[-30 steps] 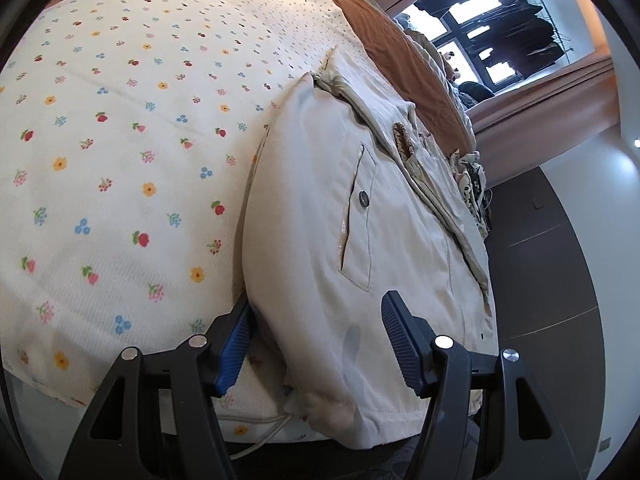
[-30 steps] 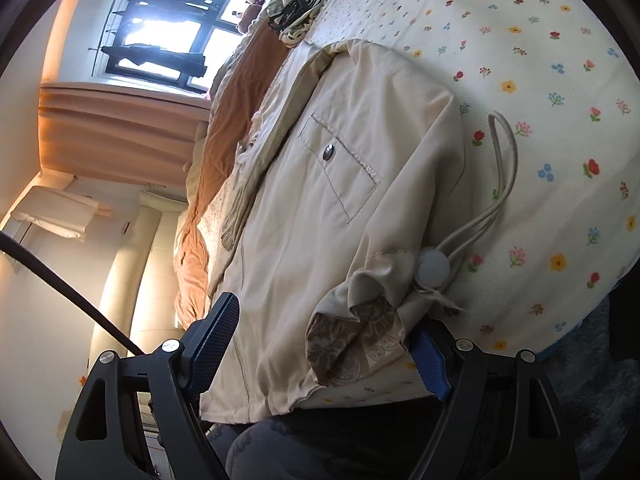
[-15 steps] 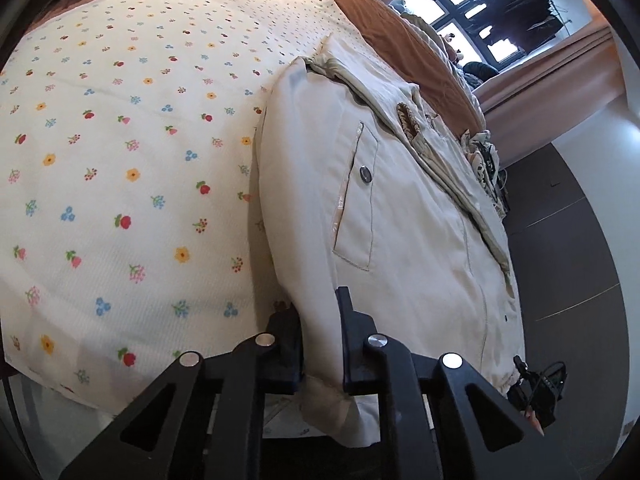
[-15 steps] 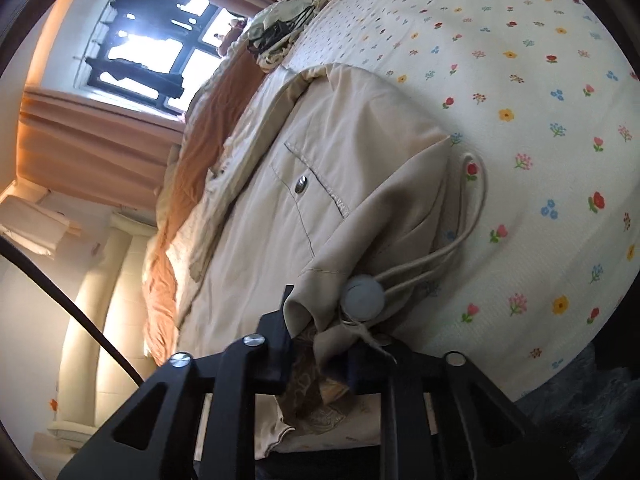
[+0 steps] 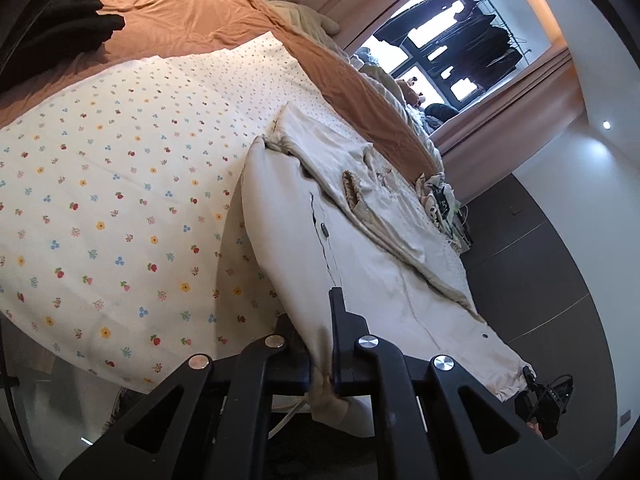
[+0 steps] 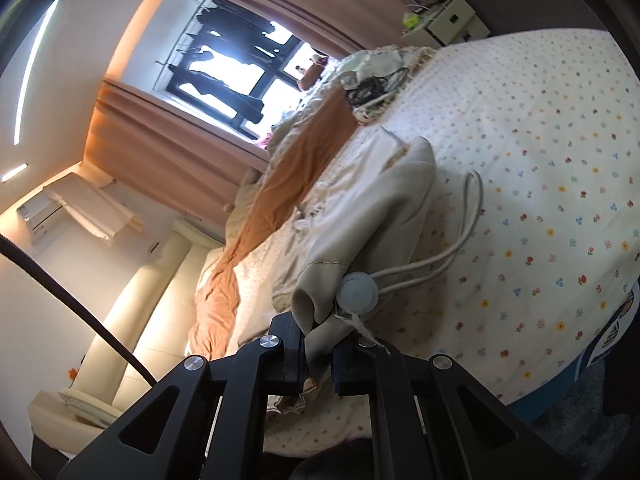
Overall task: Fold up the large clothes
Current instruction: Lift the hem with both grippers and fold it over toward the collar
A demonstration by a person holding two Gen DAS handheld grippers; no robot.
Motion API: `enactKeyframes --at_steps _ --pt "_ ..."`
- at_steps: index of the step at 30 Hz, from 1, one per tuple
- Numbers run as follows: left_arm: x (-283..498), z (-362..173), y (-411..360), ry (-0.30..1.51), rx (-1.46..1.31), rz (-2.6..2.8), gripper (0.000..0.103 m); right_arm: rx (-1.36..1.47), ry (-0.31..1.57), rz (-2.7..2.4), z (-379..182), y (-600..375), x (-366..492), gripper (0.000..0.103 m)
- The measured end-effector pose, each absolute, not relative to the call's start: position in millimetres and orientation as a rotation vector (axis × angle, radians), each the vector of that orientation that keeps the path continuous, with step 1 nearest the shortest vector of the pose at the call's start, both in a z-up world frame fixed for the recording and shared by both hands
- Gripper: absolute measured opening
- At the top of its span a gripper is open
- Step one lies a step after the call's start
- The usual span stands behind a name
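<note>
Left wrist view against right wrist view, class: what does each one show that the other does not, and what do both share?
Only the left wrist view shows the jacket's snap pocket and the dark floor. Only the right wrist view shows the round cord toggle, its looped drawstring and a bedside cabinet. Both show the beige jacket, the floral bedsheet, the window, and a gripper clamped on the jacket's hem: left gripper, right gripper.

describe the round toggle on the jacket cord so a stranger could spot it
Start at the flowered bedspread, then find the beige jacket lying on it. At its bunched corner by the right gripper sits the grey toggle, the only round disc, with a pale cord looping from it.
</note>
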State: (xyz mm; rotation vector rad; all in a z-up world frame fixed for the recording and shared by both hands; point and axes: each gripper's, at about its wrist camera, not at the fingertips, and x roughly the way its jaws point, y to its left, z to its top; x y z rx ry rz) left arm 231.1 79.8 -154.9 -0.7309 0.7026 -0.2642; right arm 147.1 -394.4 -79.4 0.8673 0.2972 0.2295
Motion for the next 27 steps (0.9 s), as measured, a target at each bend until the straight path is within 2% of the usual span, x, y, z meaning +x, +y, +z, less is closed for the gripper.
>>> enactKeyframes --at_steps 13,21,27 --pt "152.3 -85.5 104.3 0.541 -0.721 -0.303 0.009 0.841 0.181 0.347 -50.1 -390.5 56.2 0.006" --pt "94.5 -41.9 120.1 0.437 -0.682 -0.31 0.009 0.794 0.105 0.424 -34.0 -382.1 25.9 0.005" --pt "64.5 -31.2 128.7 0.377 -0.683 -0.314 0.009 0.742 0.08 0.458 -27.4 -379.3 18.8 0.005"
